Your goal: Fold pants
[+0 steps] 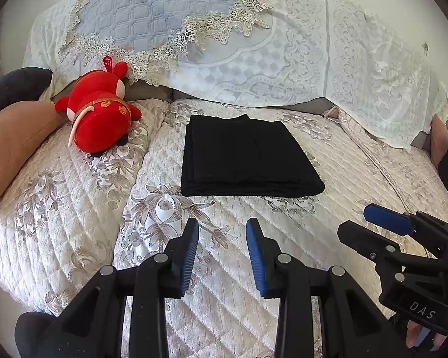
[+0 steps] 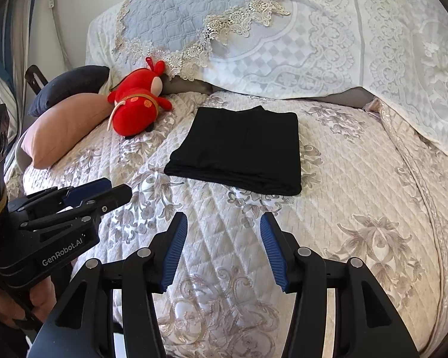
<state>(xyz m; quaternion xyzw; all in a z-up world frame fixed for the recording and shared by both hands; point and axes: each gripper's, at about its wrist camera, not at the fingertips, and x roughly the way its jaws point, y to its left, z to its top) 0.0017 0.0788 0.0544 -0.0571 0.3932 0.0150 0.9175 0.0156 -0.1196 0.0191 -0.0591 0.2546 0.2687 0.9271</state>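
Note:
The black pants (image 1: 245,158) (image 2: 242,152) lie folded into a flat rectangle on the quilted floral bedspread (image 1: 224,268) (image 2: 358,194), in the middle of both views. My left gripper (image 1: 222,226) (image 2: 119,188) hovers over the bedspread short of the pants' near edge, open, with nothing between its blue pads. To its right, my right gripper (image 2: 223,219) (image 1: 355,220) is also short of the pants. Its jaws stand wide open and empty. Neither gripper touches the pants.
A red plush toy (image 1: 101,113) (image 2: 134,110) lies left of the pants, beside a pink pillow (image 1: 15,146) (image 2: 65,125) and a dark cushion (image 2: 68,86). Lace-covered bedding (image 1: 254,44) rises behind. A hand (image 2: 41,298) holds the left gripper.

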